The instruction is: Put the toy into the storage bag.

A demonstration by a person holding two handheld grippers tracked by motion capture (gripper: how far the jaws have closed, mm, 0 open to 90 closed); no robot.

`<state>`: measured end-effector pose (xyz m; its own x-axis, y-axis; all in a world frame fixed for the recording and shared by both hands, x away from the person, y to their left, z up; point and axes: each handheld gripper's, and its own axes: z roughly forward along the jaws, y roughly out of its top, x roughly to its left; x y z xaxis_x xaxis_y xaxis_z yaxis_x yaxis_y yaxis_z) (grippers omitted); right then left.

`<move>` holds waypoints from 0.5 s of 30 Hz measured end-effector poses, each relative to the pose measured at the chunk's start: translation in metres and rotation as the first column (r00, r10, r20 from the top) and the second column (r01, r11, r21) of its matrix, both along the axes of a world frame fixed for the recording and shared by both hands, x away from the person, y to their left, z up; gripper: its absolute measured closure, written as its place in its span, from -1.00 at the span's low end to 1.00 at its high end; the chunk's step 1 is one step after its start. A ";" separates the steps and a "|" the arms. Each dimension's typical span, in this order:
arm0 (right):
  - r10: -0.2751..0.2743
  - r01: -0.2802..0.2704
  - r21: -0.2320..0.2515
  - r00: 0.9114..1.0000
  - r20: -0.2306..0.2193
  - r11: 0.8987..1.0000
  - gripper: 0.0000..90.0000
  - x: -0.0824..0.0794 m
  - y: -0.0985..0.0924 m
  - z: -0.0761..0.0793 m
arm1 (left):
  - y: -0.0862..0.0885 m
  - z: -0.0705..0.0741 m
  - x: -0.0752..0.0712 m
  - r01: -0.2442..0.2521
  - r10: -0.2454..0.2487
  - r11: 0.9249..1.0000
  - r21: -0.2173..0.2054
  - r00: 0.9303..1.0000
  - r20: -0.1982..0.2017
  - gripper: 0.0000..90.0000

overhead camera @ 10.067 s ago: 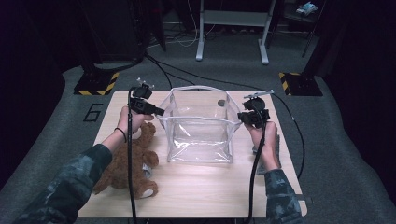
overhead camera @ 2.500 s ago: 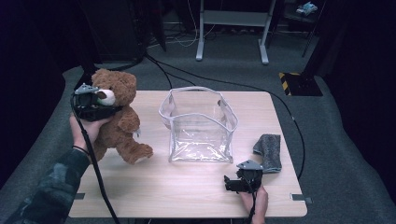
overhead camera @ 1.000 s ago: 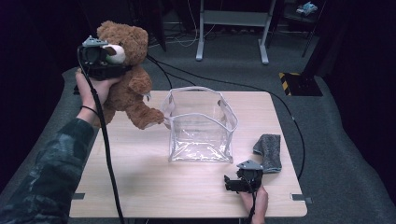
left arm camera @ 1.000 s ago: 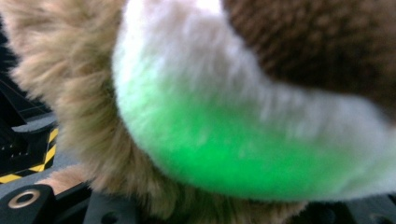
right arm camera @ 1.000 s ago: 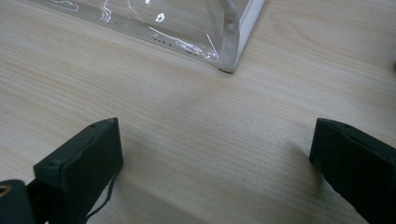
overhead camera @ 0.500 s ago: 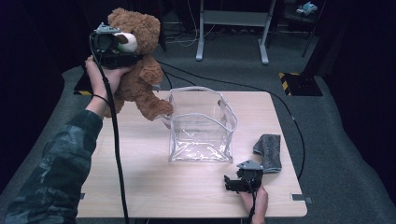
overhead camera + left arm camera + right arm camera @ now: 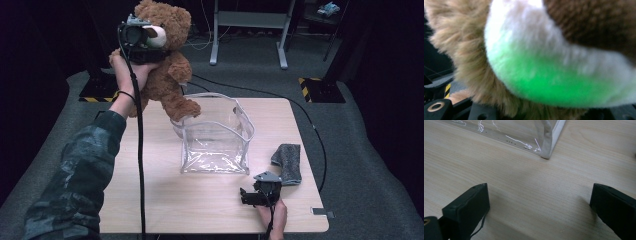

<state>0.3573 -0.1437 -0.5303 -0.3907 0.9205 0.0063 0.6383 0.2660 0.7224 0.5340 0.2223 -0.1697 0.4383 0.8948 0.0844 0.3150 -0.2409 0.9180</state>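
A brown teddy bear (image 7: 167,75) hangs in the air over the table's far left corner. My left gripper (image 7: 142,37) is shut on its head at the white muzzle (image 7: 554,62). One foot of the bear dangles just above the near rim of the clear plastic bag (image 7: 215,135), which stands open mid-table. My right gripper (image 7: 247,196) lies on the table near the front edge. Its jaws are open with bare wood between them (image 7: 539,205), and the bag's lower corner (image 7: 545,150) is a short way ahead.
A grey folded cloth (image 7: 289,161) lies on the wooden table (image 7: 150,200) right of the bag, just beyond my right gripper. Cables run over the dark carpet around the table. Black-and-yellow floor plates sit at the far left and far right.
My left hand has carried the bear up and to the right, so its foot now hangs at the bag's rim. The right gripper has stayed where it was.
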 end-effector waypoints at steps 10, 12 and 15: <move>0.000 0.000 0.000 1.000 -0.001 1.000 -0.96 0.000 0.000 0.000 | -0.034 -0.001 0.004 0.043 -0.043 0.999 -0.017 0.999 0.013 0.02; 0.000 0.000 0.000 1.000 0.000 1.000 -0.96 0.000 0.000 0.000 | -0.041 -0.002 0.006 0.051 -0.051 0.999 -0.018 0.999 0.016 0.02; 0.000 0.000 0.000 1.000 0.000 1.000 -0.96 0.000 0.000 0.000 | -0.050 -0.005 0.008 0.062 -0.062 0.998 -0.019 0.998 0.017 0.02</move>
